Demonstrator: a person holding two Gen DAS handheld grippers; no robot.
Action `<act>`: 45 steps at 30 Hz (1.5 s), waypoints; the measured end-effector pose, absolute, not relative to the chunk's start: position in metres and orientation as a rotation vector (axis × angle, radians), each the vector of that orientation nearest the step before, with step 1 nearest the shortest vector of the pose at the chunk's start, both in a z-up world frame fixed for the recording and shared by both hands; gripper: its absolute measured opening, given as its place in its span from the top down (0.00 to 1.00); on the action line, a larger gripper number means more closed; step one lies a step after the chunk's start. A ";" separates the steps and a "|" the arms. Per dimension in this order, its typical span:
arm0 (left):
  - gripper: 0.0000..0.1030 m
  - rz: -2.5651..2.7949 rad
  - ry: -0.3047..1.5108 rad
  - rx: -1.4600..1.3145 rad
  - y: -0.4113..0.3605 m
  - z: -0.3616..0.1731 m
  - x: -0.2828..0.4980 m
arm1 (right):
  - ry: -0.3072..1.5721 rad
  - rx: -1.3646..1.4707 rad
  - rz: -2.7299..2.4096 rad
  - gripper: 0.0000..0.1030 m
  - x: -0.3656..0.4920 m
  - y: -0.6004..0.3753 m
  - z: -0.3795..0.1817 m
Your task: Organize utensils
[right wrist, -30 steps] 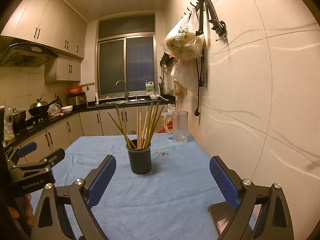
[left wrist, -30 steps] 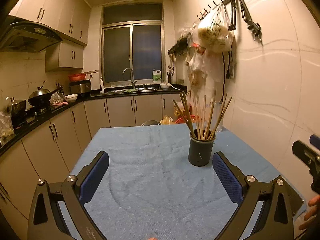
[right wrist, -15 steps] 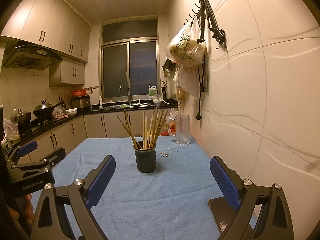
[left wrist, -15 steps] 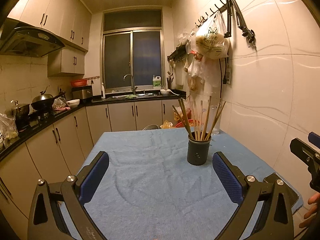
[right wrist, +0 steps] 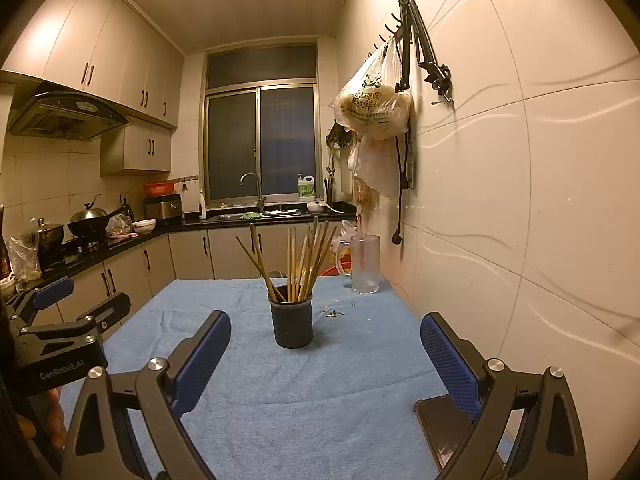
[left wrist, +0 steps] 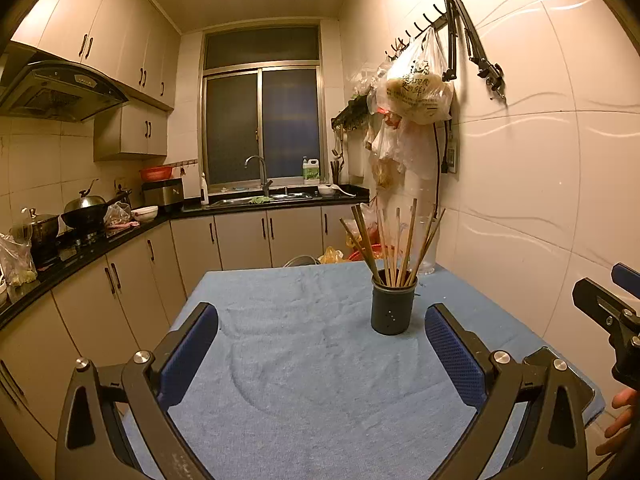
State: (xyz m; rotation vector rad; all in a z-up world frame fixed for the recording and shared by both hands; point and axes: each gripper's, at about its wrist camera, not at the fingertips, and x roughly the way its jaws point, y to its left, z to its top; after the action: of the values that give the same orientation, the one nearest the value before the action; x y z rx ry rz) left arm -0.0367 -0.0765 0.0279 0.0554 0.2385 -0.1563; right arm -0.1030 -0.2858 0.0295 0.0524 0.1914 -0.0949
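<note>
Both sets of jaws are being held wide apart and empty above the blue-clothed surface (left wrist: 304, 360). The dark holder (right wrist: 291, 326) of chopsticks (right wrist: 300, 264) is being kept upright well ahead of the right gripper (right wrist: 325, 352), between its jaws; for the left gripper (left wrist: 322, 344), the holder is sitting ahead, toward the right-hand jaw.

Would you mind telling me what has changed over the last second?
Both hand-held grippers, left and right, drew back and rose from the dark cylindrical holder of wooden chopsticks. Nothing was grasped or released; jaws stay open, and the holder stays on the blue cloth.
</note>
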 end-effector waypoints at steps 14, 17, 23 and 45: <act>0.00 -0.156 0.239 0.056 -0.077 0.027 -0.035 | 0.193 0.049 -0.093 0.06 -0.100 -0.286 0.029; 0.00 -0.156 0.240 0.056 -0.077 0.028 -0.035 | 0.193 0.048 -0.092 0.06 -0.100 -0.286 0.029; 0.00 -0.153 0.239 0.050 -0.075 0.028 -0.031 | 0.193 0.049 -0.092 0.05 -0.100 -0.286 0.029; 0.00 -0.172 0.294 -0.004 -0.064 0.017 -0.011 | 0.224 0.041 -0.085 0.05 -0.077 -0.285 0.019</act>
State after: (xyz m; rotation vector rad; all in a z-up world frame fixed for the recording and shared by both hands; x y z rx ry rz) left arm -0.0114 -0.0644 0.0172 -0.0036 0.2938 -0.1717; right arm -0.0767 -0.2852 0.0185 0.0414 0.2242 -0.0853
